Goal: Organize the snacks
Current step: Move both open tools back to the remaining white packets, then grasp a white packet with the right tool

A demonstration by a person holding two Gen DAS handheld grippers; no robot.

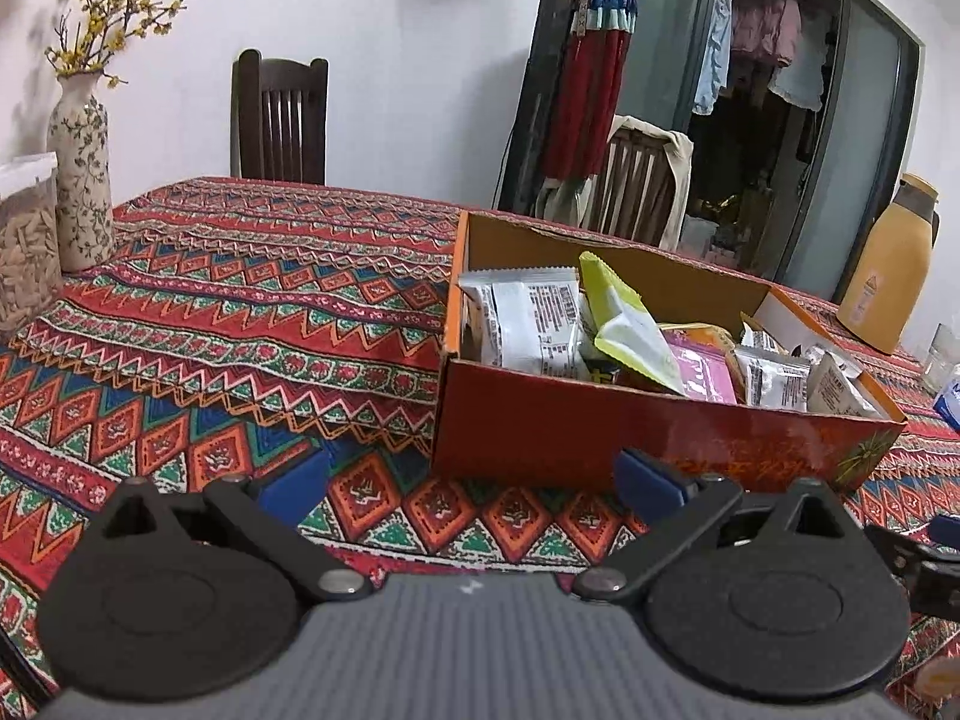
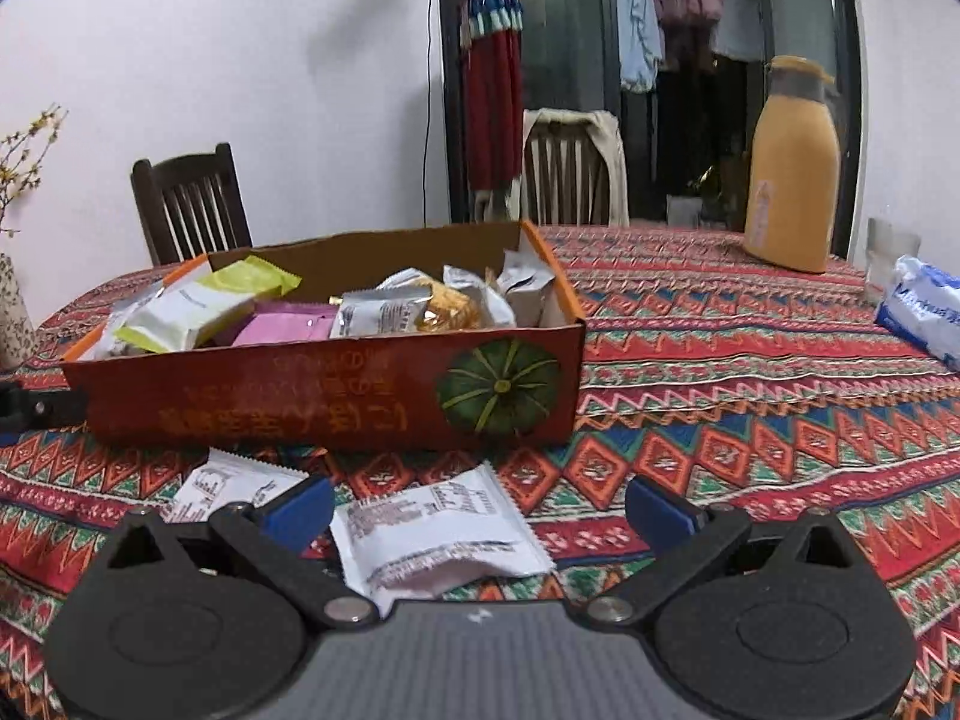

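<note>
Two white snack packets [image 2: 441, 531] lie before the orange box [image 2: 336, 396], awaiting sorting; right gripper [image 2: 480, 513] and left gripper [image 1: 474, 480] hover, fingers spread, empty.

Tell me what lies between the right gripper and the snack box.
Two white snack packets on the tablecloth, between the right gripper and box; right wrist view.

white packet [image 2: 438, 534] between spread right claw [image 2: 480, 510]

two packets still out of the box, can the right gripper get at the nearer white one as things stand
Probably yes. The right gripper is open, and the nearer white packet lies flat on the tablecloth between its fingers, with nothing on top of it; the box sits behind it.
</note>
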